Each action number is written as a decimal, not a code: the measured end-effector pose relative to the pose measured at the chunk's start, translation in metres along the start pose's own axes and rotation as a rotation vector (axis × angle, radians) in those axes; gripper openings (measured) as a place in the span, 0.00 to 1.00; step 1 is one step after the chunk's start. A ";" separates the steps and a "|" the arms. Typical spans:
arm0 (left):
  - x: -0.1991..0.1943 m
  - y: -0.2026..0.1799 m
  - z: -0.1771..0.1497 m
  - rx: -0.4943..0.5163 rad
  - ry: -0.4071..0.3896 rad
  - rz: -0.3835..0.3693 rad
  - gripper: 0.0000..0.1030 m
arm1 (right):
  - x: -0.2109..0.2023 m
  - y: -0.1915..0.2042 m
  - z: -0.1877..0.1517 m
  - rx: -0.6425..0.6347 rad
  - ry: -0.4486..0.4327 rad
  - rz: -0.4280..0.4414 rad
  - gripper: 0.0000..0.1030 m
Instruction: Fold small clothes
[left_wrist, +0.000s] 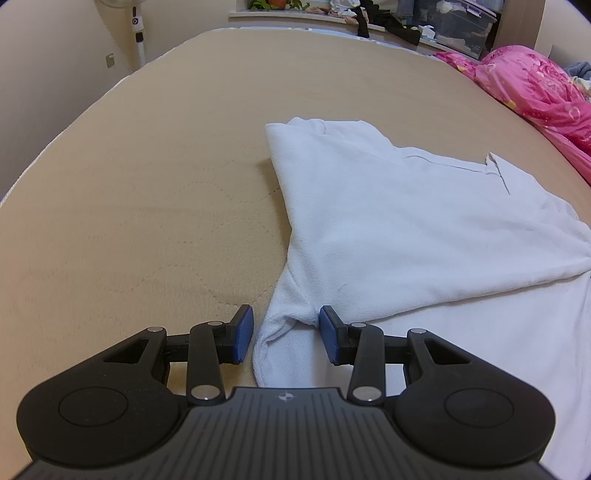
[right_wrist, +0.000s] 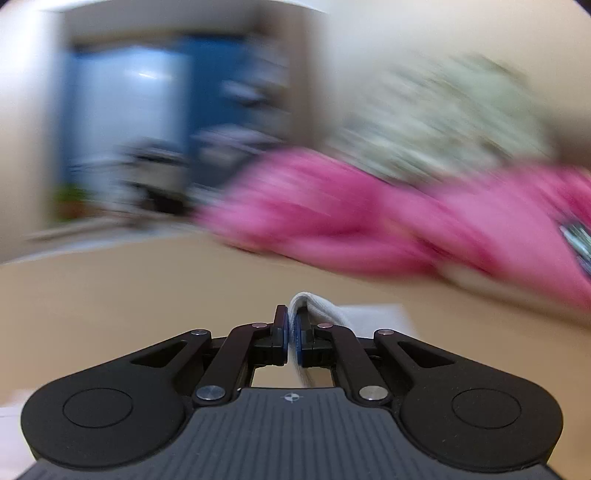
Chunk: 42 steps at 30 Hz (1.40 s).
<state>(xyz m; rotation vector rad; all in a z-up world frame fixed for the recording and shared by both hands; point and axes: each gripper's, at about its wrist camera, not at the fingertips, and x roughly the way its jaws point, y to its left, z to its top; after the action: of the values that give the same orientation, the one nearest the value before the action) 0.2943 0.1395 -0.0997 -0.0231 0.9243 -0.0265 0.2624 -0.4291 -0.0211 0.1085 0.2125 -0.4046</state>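
Clearly a fold is under way on the bed (left_wrist: 129, 221), whose tan quilted cover lies bare across its whole left half out to the rounded left edge, so there is plenty of open room on that side. Toward the near edge, the left gripper (left_wrist: 286, 338) points steeply down with its blue fingers (left_wrist: 243, 334) standing apart, one on either side of a bunched corner of the white garment (left_wrist: 406, 229); the pads do not appear to press on the cloth, so nothing is held there. The garment itself spreads from the middle of the bed toward the right edge, already partly doubled, with one layer lying slantwise over another. Farther right, the pink bedding (left_wrist: 535, 85) is heaped along the right edge and narrows the free space there. The right gripper (right_wrist: 292, 334) has its fingers closed on a fold of the same white cloth, which sticks up between the pads, while the room beyond is smeared with blur. My judgement is that the right side is carrying its edge over for the next fold, and that the next move calls for the left fingers to pinch the corner or pin it while the lifted edge is laid toward the bare left half, clear of the pink heap.
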 end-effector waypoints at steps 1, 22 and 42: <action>0.000 0.000 0.000 -0.002 0.001 0.002 0.43 | -0.018 0.041 0.005 -0.037 -0.029 0.123 0.03; -0.017 0.020 0.013 -0.297 -0.064 -0.414 0.19 | -0.138 0.121 -0.040 -0.356 0.500 0.733 0.30; -0.023 0.049 0.013 -0.312 -0.102 -0.164 0.08 | -0.110 0.064 -0.091 -0.270 0.672 0.451 0.34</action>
<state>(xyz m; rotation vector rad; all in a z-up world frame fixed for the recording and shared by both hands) 0.2913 0.1891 -0.0747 -0.3868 0.8153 -0.0330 0.1725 -0.3154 -0.0803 0.0207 0.8841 0.1268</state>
